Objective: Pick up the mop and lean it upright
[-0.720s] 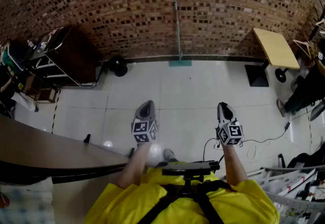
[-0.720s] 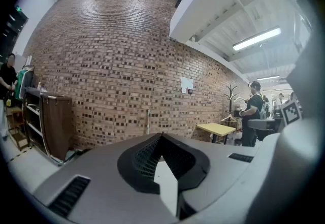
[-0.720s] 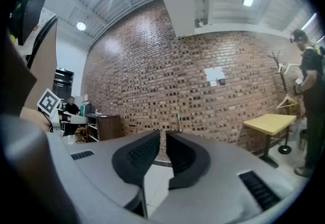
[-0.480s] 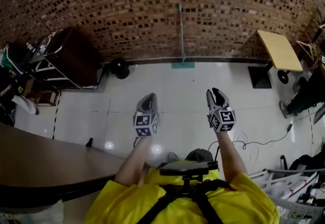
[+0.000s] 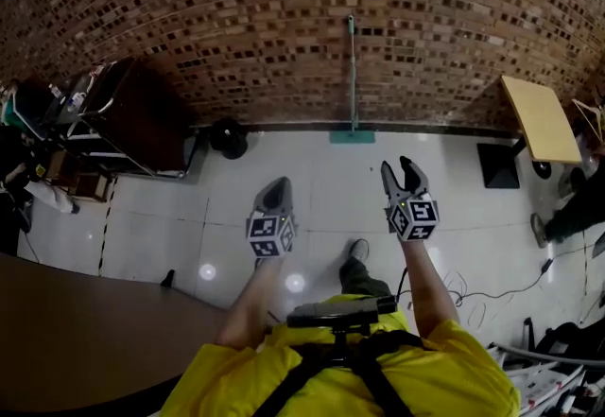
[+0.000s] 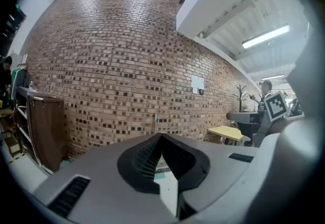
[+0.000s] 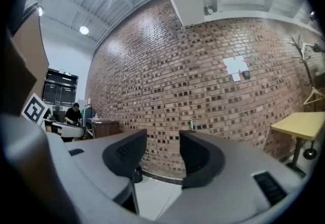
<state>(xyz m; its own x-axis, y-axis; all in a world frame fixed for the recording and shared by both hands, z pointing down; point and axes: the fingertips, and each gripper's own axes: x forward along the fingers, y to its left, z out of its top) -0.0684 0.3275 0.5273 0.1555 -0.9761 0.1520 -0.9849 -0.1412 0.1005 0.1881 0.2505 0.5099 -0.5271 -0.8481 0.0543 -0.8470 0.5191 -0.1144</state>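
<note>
The mop (image 5: 352, 75) stands upright against the brick wall, its teal head (image 5: 352, 135) on the floor at the wall's foot. Neither gripper touches it; both hang over the tiled floor well short of it. My left gripper (image 5: 275, 186) is shut with nothing in it, and the left gripper view shows its jaws (image 6: 161, 137) pressed together, with the mop handle (image 6: 156, 119) thin and far behind. My right gripper (image 5: 399, 167) is open and empty. In the right gripper view its jaws (image 7: 162, 137) stand apart, and the mop's handle top (image 7: 191, 124) shows against the bricks.
A dark cabinet (image 5: 128, 112) and a cart stand at the left wall, with a black round object (image 5: 227, 137) beside them. A yellow table (image 5: 541, 117) is at the right. Cables (image 5: 492, 285) lie on the floor at the right. A brown counter (image 5: 66, 330) fills the lower left.
The wall and mop have come nearer and slid right in the head view. My right gripper has moved up and left, and its jaws now show apart. The left gripper has hardly moved.
</note>
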